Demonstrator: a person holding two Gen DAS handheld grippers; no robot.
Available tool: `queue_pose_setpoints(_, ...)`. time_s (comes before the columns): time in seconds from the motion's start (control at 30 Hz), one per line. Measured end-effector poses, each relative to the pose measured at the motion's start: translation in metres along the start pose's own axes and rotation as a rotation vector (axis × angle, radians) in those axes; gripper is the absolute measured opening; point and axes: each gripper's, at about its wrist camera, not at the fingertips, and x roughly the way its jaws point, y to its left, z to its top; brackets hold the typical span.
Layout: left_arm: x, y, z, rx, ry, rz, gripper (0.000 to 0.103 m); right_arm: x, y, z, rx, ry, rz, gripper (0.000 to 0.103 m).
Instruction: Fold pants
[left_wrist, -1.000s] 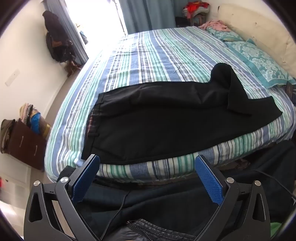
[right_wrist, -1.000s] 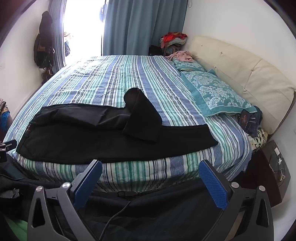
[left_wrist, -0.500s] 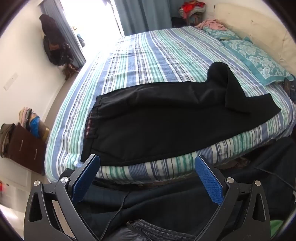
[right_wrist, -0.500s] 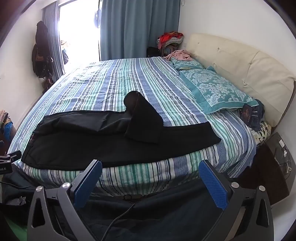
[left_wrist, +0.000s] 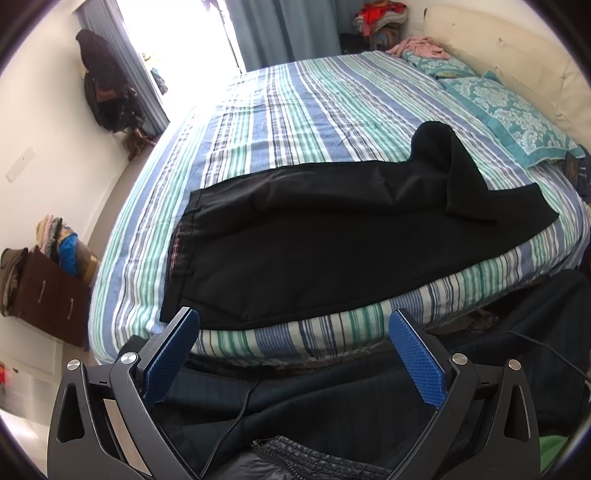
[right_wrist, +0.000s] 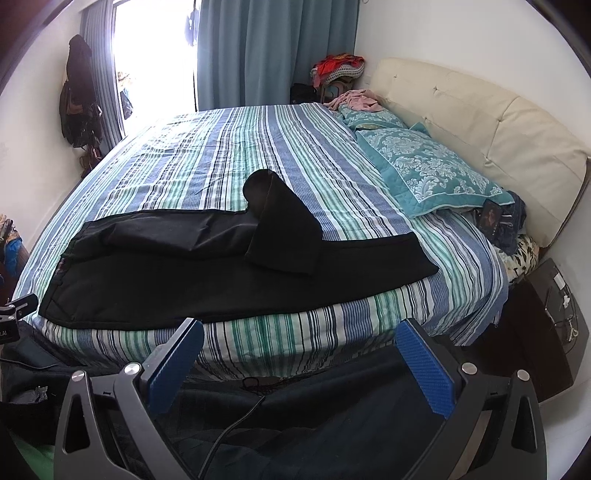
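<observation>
Lying lengthwise along the near edge of the bed (right_wrist: 258, 147), the black pants (left_wrist: 314, 251) are spread out so both grippers can reach them from the side where the person stands. Their waistband (left_wrist: 181, 240) sits toward the left end of that edge and the hem of the lower leg (right_wrist: 421, 254) toward the right end, short of the teal pillow (right_wrist: 424, 170). The upper leg is not flat: its end (right_wrist: 280, 229) is doubled back and humps up in the middle, so by my judgement it needs straightening before any fold.

Neither gripper touches the cloth. The left gripper (left_wrist: 293, 354) hangs off the near edge, opposite the waistband half, jaws spread wide with nothing between the blue pads (left_wrist: 173, 354). The right gripper (right_wrist: 299, 363) hangs likewise opposite the middle of the pants, jaws wide and empty. Folding looks not yet begun.
</observation>
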Motion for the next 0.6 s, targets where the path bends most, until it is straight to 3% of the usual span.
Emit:
queue_pose_setpoints(0.3, 0.0040, 0.0042, 0.0008, -0.028, 0.012, -0.016, 0.102, 0.0029, -0.0029, 0.0019, 0.013, 0.030, -0.049, 0.103)
queue_pose_setpoints(0.6, 0.0060, 0.0079, 0.0011, -0.048, 0.021, -0.018, 0.102, 0.0021, 0.0016, 0.0048, -0.005, 0.020, -0.025, 0.103)
